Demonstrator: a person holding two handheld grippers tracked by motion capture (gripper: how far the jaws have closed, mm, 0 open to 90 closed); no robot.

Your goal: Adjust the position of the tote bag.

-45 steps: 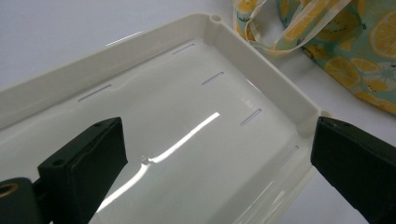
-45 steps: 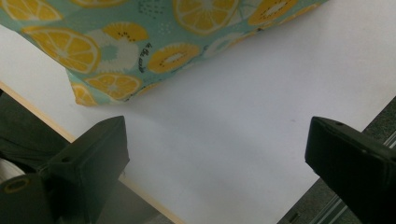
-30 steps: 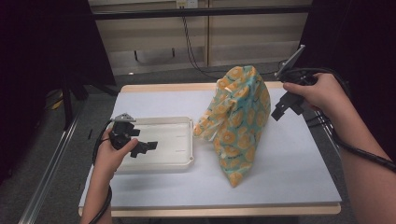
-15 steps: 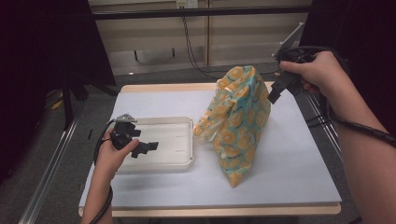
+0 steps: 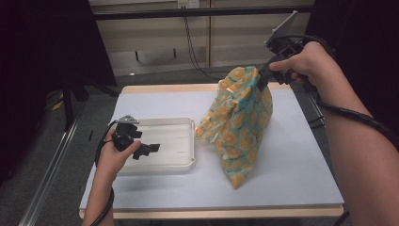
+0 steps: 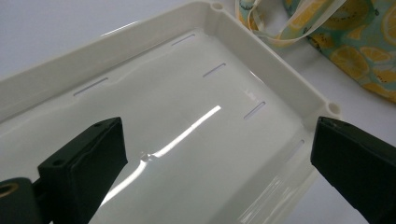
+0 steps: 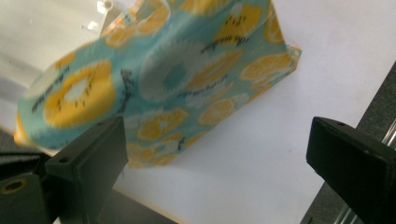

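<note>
One fabric bag (image 5: 241, 122) with a lemon print stands near the middle of the bench (image 5: 291, 179), towards the far edge. The right gripper (image 5: 261, 81) is held at the bag's top, jaws apart, nothing clamped yet. For a good grasp, the top hem should be taken fully betw. the jaws before closing, w/o tipping the bag. One white tray (image 5: 187, 160), empty, lies near the left edge; the left gripper (image 5: 151, 149) is held over it, jaws wide apart.
</note>
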